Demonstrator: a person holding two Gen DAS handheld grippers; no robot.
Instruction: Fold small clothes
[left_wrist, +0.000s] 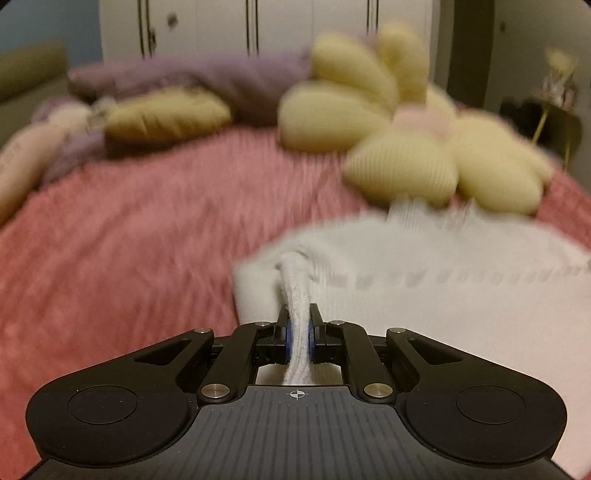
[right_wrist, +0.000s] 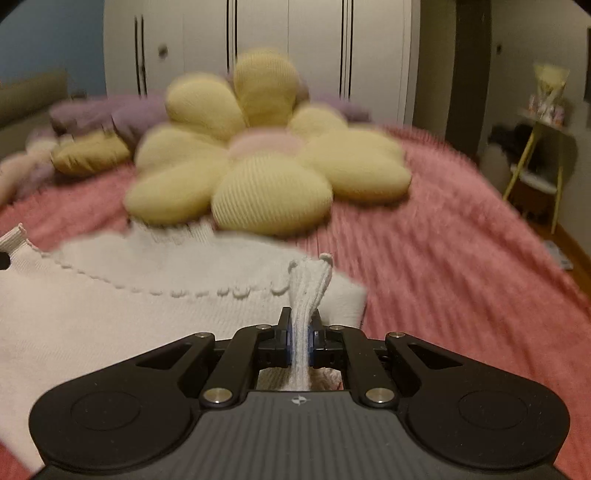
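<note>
Sweater (left_wrist: 424, 302) edge is clenched in both the left claw (left_wrist: 299, 334) and right claw (right_wrist: 300, 334), spread ahead on the bed (left_wrist: 129, 240); folding seems barely begun.

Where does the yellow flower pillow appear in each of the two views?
Left wrist view: flower pillow at upper right, beyond the white sweater.
Right wrist view: flower pillow at upper centre, beyond the same sweater.
Shared landmark: the white wardrobe behind the bed.
</note>
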